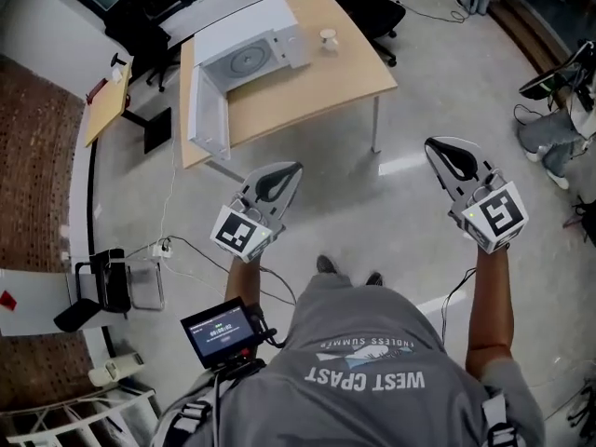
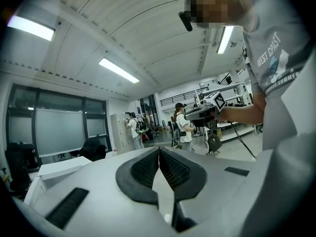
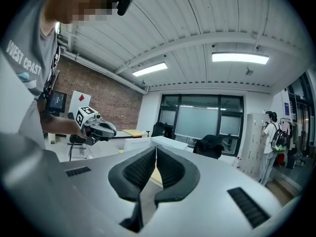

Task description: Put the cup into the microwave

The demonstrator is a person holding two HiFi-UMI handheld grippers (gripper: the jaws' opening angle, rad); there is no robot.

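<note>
A small white cup [image 1: 328, 38] stands upright on the wooden table [image 1: 326, 87], just right of the white microwave [image 1: 250, 56]. The microwave's door [image 1: 207, 112] hangs wide open toward the table's front left corner, and the round turntable shows inside. Both grippers are held over the floor, well short of the table. My left gripper [image 1: 291, 169] points at the table with its jaws together and nothing between them; in its own view the pads [image 2: 148, 168] meet at the tip. My right gripper [image 1: 434, 145] is likewise shut and empty, its pads [image 3: 139, 169] touching.
Black office chairs [image 1: 372, 3] stand behind the table. A side desk [image 1: 107, 110] is at the left, with cables [image 1: 177, 245] and a black stool [image 1: 107, 282] on the floor nearby. People [image 2: 183, 125] stand far off by lockers.
</note>
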